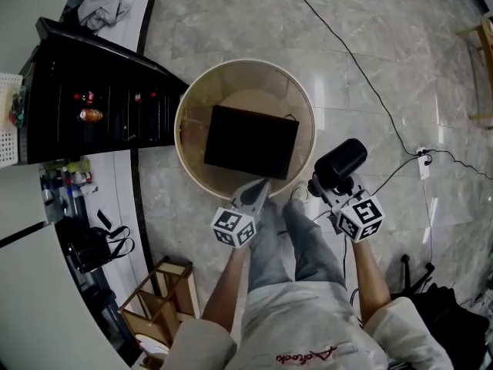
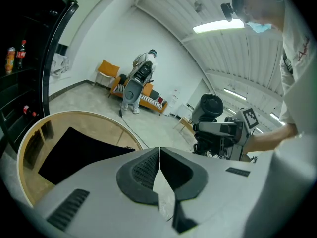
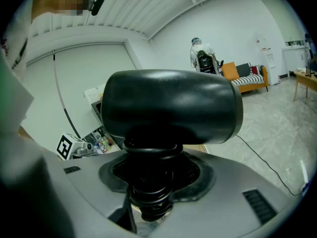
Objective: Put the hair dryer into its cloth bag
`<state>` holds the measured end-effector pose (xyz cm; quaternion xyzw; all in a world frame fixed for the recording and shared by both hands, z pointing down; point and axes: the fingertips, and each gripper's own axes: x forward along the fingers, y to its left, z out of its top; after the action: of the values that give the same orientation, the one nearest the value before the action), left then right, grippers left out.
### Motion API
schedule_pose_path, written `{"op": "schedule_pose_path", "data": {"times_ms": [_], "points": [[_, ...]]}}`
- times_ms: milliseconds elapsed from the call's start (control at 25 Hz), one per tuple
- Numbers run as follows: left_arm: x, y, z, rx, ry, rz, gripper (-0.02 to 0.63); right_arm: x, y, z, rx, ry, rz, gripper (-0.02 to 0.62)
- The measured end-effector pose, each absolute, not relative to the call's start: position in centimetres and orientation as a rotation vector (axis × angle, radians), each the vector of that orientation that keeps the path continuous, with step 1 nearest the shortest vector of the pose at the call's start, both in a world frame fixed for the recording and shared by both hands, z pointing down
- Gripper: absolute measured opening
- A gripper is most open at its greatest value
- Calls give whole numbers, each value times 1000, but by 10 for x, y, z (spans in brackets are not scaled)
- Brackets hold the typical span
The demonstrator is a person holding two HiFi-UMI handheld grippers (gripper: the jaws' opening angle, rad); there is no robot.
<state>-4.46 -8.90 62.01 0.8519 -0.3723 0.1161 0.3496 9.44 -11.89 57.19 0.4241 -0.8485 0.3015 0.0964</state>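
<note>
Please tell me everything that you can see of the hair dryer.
The hair dryer is black and matte, with a thick rounded barrel above a handle ringed by what looks like coiled cord. The right gripper clamps that handle, holding it upright in the air beside the round table.

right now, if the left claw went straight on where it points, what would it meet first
Likely the table, near the right end of the bag on it. The left claw is shut and tilts down that way, but depth is unclear.

Black cloth bag on round table
</note>
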Motion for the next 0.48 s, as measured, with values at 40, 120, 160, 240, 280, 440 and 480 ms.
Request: {"op": "schedule_pose_path", "data": {"times_ms": [40,120,160,240,280,440,480], "points": [[-43,-89,628,2206,-957,312,31,95,-116,581,1256,-2504,906,198],[-39,-89,646,2202,-937,339,31,96,-109,597,1257,-2485,933,198],[-37,-88,655,2201,-926,357,31,96,-105,605,1257,-2475,947,198],[-33,-87,673,2201,-907,389,31,96,-97,620,1256,-2460,973,199],[-32,-86,682,2201,-898,402,31,96,-94,627,1255,-2455,983,198],[-23,-83,728,2217,-832,498,31,96,-87,655,1233,-2447,1000,198],[-21,-82,739,2218,-817,522,31,96,-86,661,1225,-2446,1001,198]]}}
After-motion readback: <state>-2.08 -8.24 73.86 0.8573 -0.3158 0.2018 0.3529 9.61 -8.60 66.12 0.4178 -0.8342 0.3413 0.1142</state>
